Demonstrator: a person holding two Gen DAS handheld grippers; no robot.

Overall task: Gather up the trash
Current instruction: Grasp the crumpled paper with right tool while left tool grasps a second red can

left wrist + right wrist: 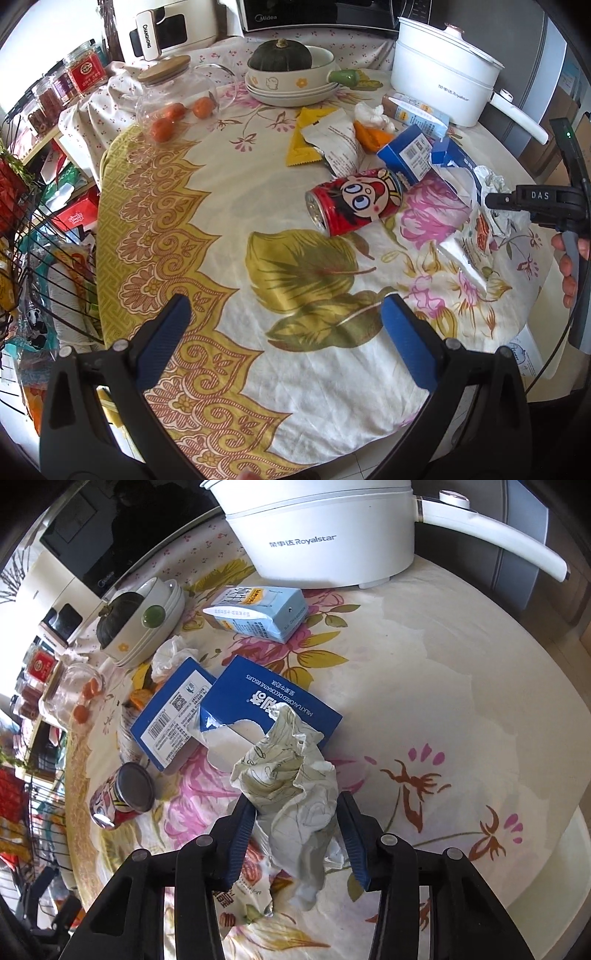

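Observation:
Trash lies on a floral tablecloth [221,229]. A red cartoon can [354,201] lies on its side, also in the right wrist view [118,801]. Torn blue biscuit boxes [269,705] lie behind it, with a yellow wrapper [306,140] and a light blue milk carton [258,609]. My right gripper [295,812] is shut on a crumpled white wrapper [291,782], just above a snack packet [243,893]. It shows at the right edge of the left wrist view [535,203]. My left gripper [286,314] is open and empty, low over the cloth, short of the can.
A white Royalstar pot [325,535] stands at the back. Bowls with a dark squash [284,59], a glass jar [166,92], small oranges [201,107] and a crumpled tissue [373,114] sit behind the trash. A wire rack [44,258] stands off the table's left edge.

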